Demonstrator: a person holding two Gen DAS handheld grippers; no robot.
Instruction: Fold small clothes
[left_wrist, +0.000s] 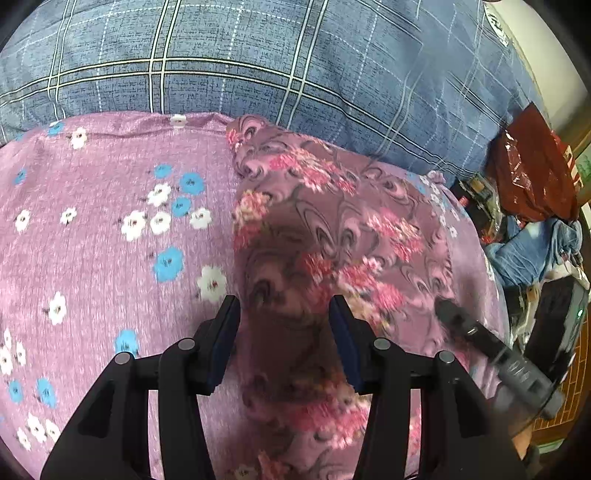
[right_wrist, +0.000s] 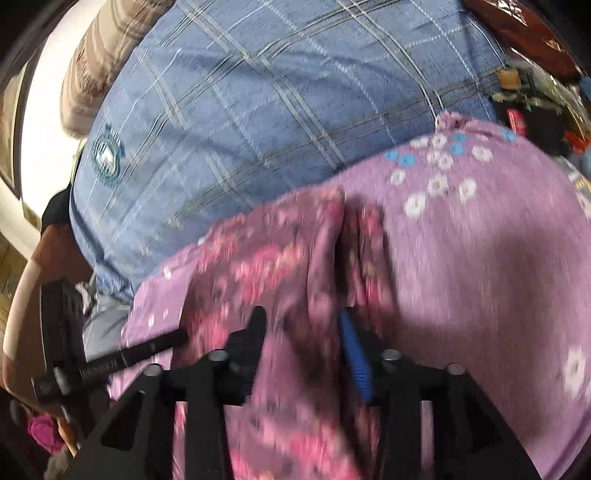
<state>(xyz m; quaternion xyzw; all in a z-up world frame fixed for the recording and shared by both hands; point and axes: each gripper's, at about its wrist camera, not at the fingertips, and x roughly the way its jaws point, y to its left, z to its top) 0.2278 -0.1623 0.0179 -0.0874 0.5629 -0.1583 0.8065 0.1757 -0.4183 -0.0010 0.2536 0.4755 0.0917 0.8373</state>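
A small mauve garment with pink flowers and swirl print (left_wrist: 325, 236) lies on a lilac sheet with white and blue flowers (left_wrist: 110, 221). My left gripper (left_wrist: 284, 306) is open just above the garment, with cloth showing between its fingers. The right gripper shows at the lower right of the left wrist view (left_wrist: 491, 343). In the right wrist view the same garment (right_wrist: 280, 266) lies bunched with a fold ridge up its middle. My right gripper (right_wrist: 303, 317) is open with garment cloth between its fingers. The view is blurred. The left gripper's bar (right_wrist: 122, 358) shows at the left.
A blue plaid cover (left_wrist: 295, 62) lies behind the lilac sheet. A dark red plastic bag (left_wrist: 532, 170), blue cloth (left_wrist: 532, 251) and clutter sit at the right. In the right wrist view a striped pillow (right_wrist: 99, 62) lies at the upper left.
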